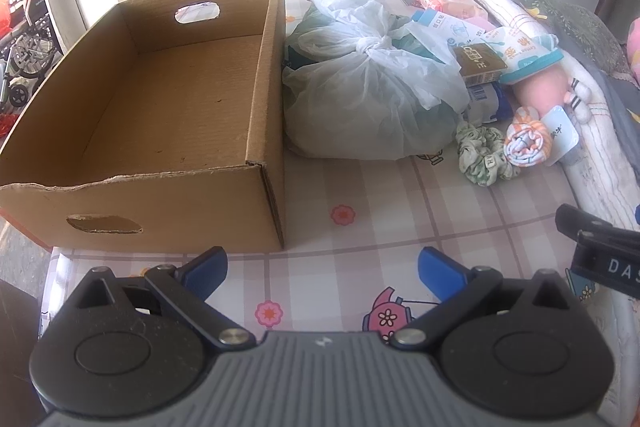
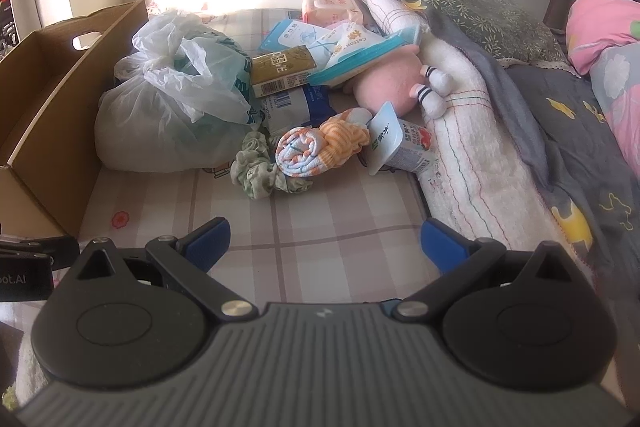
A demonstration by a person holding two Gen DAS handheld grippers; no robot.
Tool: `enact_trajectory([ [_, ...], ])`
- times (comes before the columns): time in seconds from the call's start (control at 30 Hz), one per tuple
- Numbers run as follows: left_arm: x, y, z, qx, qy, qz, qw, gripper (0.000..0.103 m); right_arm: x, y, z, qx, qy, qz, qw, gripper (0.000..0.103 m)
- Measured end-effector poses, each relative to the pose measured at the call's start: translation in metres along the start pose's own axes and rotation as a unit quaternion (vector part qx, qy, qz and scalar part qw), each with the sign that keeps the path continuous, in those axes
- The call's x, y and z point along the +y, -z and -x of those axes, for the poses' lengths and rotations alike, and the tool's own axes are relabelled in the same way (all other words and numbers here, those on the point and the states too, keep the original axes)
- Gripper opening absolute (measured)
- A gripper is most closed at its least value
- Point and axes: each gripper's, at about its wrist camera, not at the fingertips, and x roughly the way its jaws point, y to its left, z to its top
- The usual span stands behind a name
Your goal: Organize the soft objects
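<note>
We are holding the left gripper (image 1: pixel 322 267) and right gripper (image 2: pixel 325 239) spread wide, gripping nothing. The corrugated cardboard box (image 1: pixel 264 99) is sitting far left (its near rim torn). Right of it are lying a crinkly knotted plastic bag (image 1: pixel 372 91), a ruffled scrunchie (image 2: pixel 260 171) and a rolled striped sock (image 2: pixel 316 143); the pink plush (image 2: pixel 384 87) is lying half hidden under packets.

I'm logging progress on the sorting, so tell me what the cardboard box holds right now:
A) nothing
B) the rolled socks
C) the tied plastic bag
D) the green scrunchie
A: the left wrist view shows the bare bottom of the cardboard box, while the tied plastic bag, green scrunchie and rolled socks all lie outside it on the checked cloth.
</note>
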Motion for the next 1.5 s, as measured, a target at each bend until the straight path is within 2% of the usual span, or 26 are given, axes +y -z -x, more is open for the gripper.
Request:
enact_trajectory([
  [1.07, -0.002, 0.004, -0.003, 0.003, 0.002, -0.011, 0.9999, 0.102, 0.002, 0.002, -0.002, 0.003, -0.004, 0.0, 1.0, 0.102],
  [1.3, -0.019, 0.002, 0.02, -0.044, 0.018, -0.066, 0.9967, 0.102, -0.018, 0.002, 0.008, -0.022, -0.002, -0.034, 0.999, 0.102],
  [1.5, -0.036, -0.024, 0.038, -0.097, 0.02, -0.116, 0.9883, 0.102, -0.048, -0.002, 0.018, -0.064, -0.002, -0.067, 0.996, 0.102],
])
